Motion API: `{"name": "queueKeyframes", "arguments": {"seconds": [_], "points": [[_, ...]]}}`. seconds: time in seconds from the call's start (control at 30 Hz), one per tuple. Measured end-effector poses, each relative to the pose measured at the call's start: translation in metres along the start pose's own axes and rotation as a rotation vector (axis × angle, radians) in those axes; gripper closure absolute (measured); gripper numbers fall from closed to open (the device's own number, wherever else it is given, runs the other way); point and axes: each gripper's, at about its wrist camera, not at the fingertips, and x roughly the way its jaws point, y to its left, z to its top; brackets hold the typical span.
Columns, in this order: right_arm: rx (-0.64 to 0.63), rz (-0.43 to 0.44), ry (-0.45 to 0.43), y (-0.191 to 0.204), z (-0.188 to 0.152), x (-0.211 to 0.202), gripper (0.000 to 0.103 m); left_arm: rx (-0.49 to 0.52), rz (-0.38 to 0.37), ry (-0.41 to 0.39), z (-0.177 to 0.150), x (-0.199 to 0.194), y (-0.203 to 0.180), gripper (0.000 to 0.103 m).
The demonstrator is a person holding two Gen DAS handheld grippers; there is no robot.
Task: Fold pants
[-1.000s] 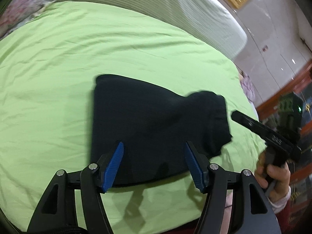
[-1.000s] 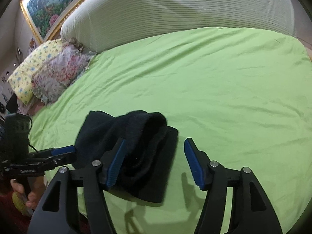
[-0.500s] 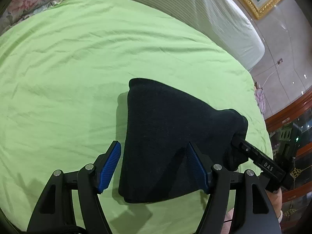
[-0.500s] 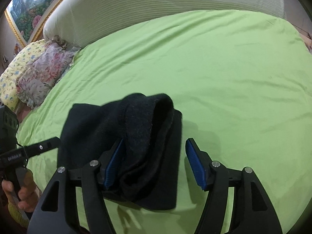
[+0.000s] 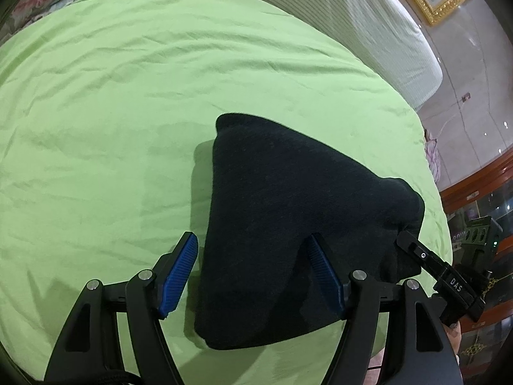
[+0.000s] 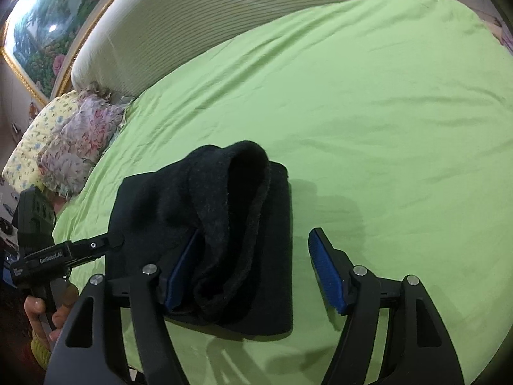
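The black pants (image 5: 288, 224) lie folded into a compact bundle on the green bed sheet (image 5: 112, 112), near the bed's front edge. My left gripper (image 5: 253, 277) is open just above the bundle's near edge, its right finger over the cloth. My right gripper (image 6: 253, 272) is open too, and its left finger sits against a raised loose fold of the pants (image 6: 237, 224). In the left wrist view the right gripper's finger (image 5: 426, 261) touches the bundle's right corner. In the right wrist view the left gripper (image 6: 77, 250) reaches the bundle's left edge.
A striped white padded headboard (image 6: 256, 9) runs along the far side of the bed. Floral pillows (image 6: 64, 141) lie at the left. A gold-framed painting (image 6: 41, 32) hangs behind. A wooden cabinet (image 5: 481, 192) stands beyond the bed's right edge.
Both grippers have moved in over the bundle. The loose right end of the pants has been pushed up and inward, making the bundle more compact. Both grippers stay open.
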Motion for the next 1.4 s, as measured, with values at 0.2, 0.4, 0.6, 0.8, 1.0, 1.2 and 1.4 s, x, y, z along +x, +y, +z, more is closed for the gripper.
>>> {"name": "queueKeyframes", "arguments": {"seconds": [0.2, 0.4, 0.6, 0.8, 1.0, 1.2, 1.4], "points": [[0.034, 0.043, 0.011, -0.010, -0.006, 0.008, 0.034, -0.012, -0.004, 0.006, -0.003, 0.005, 0.005, 0.031], [0.061, 0.091, 0.015, -0.012, -0.011, 0.012, 0.034, -0.017, -0.015, 0.006, -0.005, 0.011, 0.010, 0.041], [0.045, 0.112, 0.034, -0.004, -0.014, 0.018, 0.044, -0.004, -0.005, -0.006, -0.007, 0.009, 0.005, 0.046], [-0.011, 0.107, 0.013, 0.011, -0.013, 0.009, 0.059, 0.006, -0.014, -0.030, -0.008, 0.002, 0.001, 0.058], [-0.004, 0.135, -0.010, 0.015, -0.012, 0.001, 0.061, 0.009, -0.038, -0.051, -0.006, -0.011, -0.001, 0.069], [-0.040, 0.162, -0.027, 0.032, -0.002, -0.004, 0.062, -0.002, -0.053, -0.078, -0.002, -0.029, 0.001, 0.072], [-0.100, 0.193, -0.030, 0.063, 0.015, 0.009, 0.062, -0.009, -0.016, -0.151, 0.010, -0.055, 0.014, 0.072]]}}
